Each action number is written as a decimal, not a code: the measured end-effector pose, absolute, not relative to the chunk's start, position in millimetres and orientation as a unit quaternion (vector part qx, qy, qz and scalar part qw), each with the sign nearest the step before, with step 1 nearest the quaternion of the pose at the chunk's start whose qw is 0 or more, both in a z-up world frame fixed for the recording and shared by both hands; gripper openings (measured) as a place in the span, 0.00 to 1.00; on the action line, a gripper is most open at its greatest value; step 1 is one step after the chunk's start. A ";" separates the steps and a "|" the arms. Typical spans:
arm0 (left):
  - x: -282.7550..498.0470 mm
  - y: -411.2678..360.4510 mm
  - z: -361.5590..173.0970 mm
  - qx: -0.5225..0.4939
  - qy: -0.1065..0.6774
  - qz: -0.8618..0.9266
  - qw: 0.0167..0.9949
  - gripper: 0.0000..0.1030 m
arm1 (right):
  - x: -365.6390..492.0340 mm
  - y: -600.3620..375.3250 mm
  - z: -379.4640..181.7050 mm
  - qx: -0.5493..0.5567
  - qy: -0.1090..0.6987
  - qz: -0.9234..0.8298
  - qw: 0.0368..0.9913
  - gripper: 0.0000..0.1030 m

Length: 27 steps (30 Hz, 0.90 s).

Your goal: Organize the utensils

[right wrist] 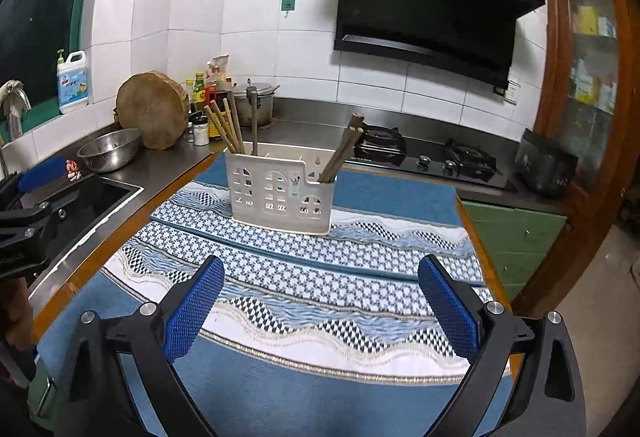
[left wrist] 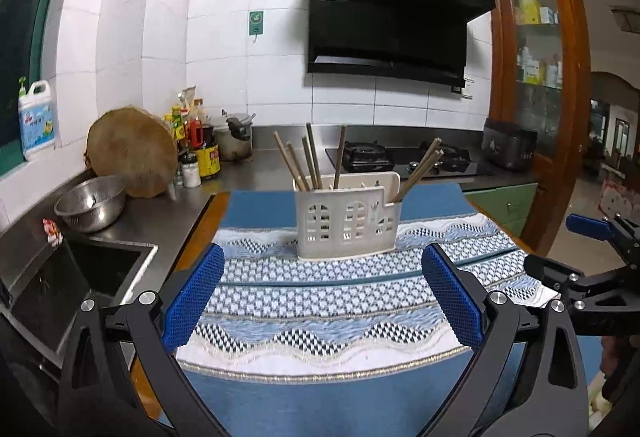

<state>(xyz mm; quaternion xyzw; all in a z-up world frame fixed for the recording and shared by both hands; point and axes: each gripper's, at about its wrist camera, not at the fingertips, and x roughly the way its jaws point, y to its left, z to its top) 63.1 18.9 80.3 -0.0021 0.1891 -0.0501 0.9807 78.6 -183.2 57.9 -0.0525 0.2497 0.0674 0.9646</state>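
A white plastic utensil holder (left wrist: 347, 224) with window cut-outs stands upright on a blue and white patterned cloth (left wrist: 320, 301). Several brown chopsticks (left wrist: 310, 161) lean in its large left compartment; a few more chopsticks (left wrist: 420, 167) lean in the small right one. The holder also shows in the right wrist view (right wrist: 280, 195), with its chopsticks (right wrist: 226, 129) above it. My left gripper (left wrist: 322, 295) is open and empty, short of the holder. My right gripper (right wrist: 320, 303) is open and empty, also short of it, and shows at the right edge of the left wrist view (left wrist: 592, 233).
A sink (left wrist: 100, 269) lies left of the cloth. A steel bowl (left wrist: 91, 201), round wooden block (left wrist: 134, 153), sauce bottles (left wrist: 200, 149) and a pot (left wrist: 236, 141) stand on the counter behind. A gas hob (left wrist: 404, 157) and range hood (left wrist: 392, 25) are at the back.
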 end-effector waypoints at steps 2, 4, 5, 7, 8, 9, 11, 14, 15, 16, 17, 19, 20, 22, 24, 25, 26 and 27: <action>60.0 23.0 76.4 -0.008 0.193 -0.054 0.980 0.95 | 71.7 -183.0 56.1 -0.051 0.248 0.061 0.966 0.92; 56.4 27.2 72.7 -0.014 0.197 -0.055 0.979 0.95 | 66.9 -182.0 54.9 -0.048 0.248 0.061 0.966 0.92; 55.2 28.5 71.5 -0.015 0.198 -0.056 0.978 0.95 | 64.4 -180.7 54.1 -0.049 0.248 0.061 0.966 0.92; 51.6 31.1 69.7 -0.016 0.199 -0.056 0.978 0.95 | 60.3 -178.7 54.1 -0.053 0.244 0.054 0.967 0.92; 50.5 32.4 69.3 -0.016 0.199 -0.057 0.978 0.95 | 58.4 -178.5 54.3 -0.053 0.243 0.053 0.967 0.92; 48.9 32.4 68.9 -0.016 0.199 -0.058 0.978 0.95 | 56.5 -179.0 54.2 -0.049 0.243 0.053 0.967 0.92; 46.5 33.7 68.3 -0.018 0.200 -0.059 0.978 0.95 | 55.0 -181.4 54.5 -0.041 0.244 0.057 0.967 0.93; 43.4 36.0 66.2 -0.022 0.203 -0.067 0.977 0.95 | 52.2 -183.6 53.9 -0.036 0.245 0.056 0.967 0.93; 42.8 36.1 65.7 -0.023 0.203 -0.067 0.977 0.95 | 52.2 -184.1 54.0 -0.036 0.246 0.056 0.967 0.93; 42.2 36.9 64.8 -0.025 0.204 -0.065 0.976 0.95 | 50.8 -185.0 53.9 -0.035 0.245 0.055 0.967 0.93; 41.3 37.6 64.0 -0.026 0.204 -0.066 0.976 0.95 | 50.1 -185.6 53.9 -0.034 0.244 0.055 0.968 0.93; 39.5 37.6 62.3 -0.025 0.205 -0.066 0.976 0.95 | 49.3 -187.5 53.6 -0.029 0.245 0.056 0.968 0.93; 39.3 37.4 62.2 -0.024 0.206 -0.066 0.976 0.95 | 49.1 -187.7 53.1 -0.028 0.246 0.056 0.967 0.93; 38.2 37.0 60.7 -0.023 0.207 -0.069 0.976 0.95 | 48.3 -186.8 52.0 -0.028 0.246 0.054 0.967 0.93; 37.7 36.4 59.6 -0.022 0.209 -0.074 0.975 0.95 | 47.9 -186.6 51.4 -0.028 0.247 0.056 0.967 0.93; 37.8 35.7 58.9 -0.022 0.210 -0.075 0.975 0.95 | 47.6 -186.5 51.2 -0.028 0.247 0.056 0.967 0.93; 37.6 35.5 58.0 -0.021 0.211 -0.075 0.974 0.95 | 47.5 -186.5 51.0 -0.027 0.248 0.057 0.967 0.93; 37.8 35.5 57.4 -0.021 0.212 -0.074 0.974 0.95 | 47.3 -186.6 50.5 -0.027 0.248 0.057 0.967 0.93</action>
